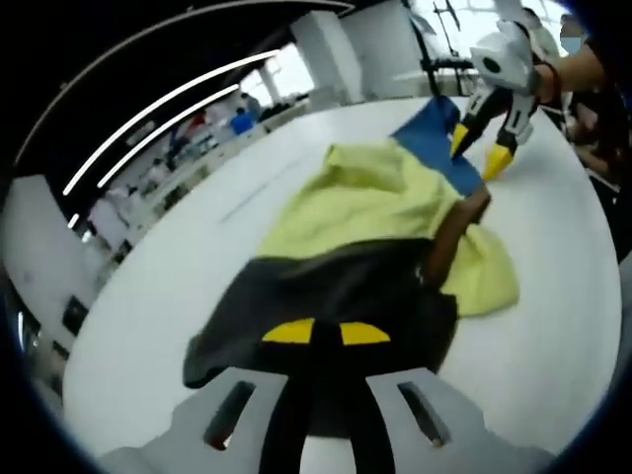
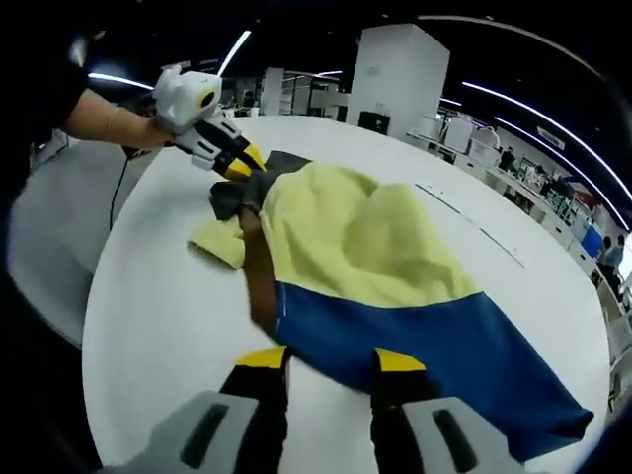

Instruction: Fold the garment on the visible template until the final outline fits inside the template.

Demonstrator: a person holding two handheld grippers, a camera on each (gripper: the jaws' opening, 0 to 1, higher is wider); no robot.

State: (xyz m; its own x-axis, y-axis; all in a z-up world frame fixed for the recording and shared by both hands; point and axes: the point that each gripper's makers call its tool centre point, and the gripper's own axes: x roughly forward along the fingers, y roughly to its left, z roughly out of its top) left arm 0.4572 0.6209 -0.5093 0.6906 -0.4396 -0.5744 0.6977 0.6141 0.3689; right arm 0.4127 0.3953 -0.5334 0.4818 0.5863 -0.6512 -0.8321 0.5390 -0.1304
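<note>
Left gripper view, left gripper (image 1: 326, 333) jaws clamping garment (image 1: 375, 212) dark end, right gripper view, right gripper (image 2: 329, 360) jaws spread at blue hem

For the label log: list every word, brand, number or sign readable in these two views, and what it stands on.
None can be read.
The garment shows plain yellow, blue, dark and brown panels, no print.
The white table carries no lettering.
Both claws' housings are unmarked.
Background screens and fixtures are too small and blurred to read.
</note>
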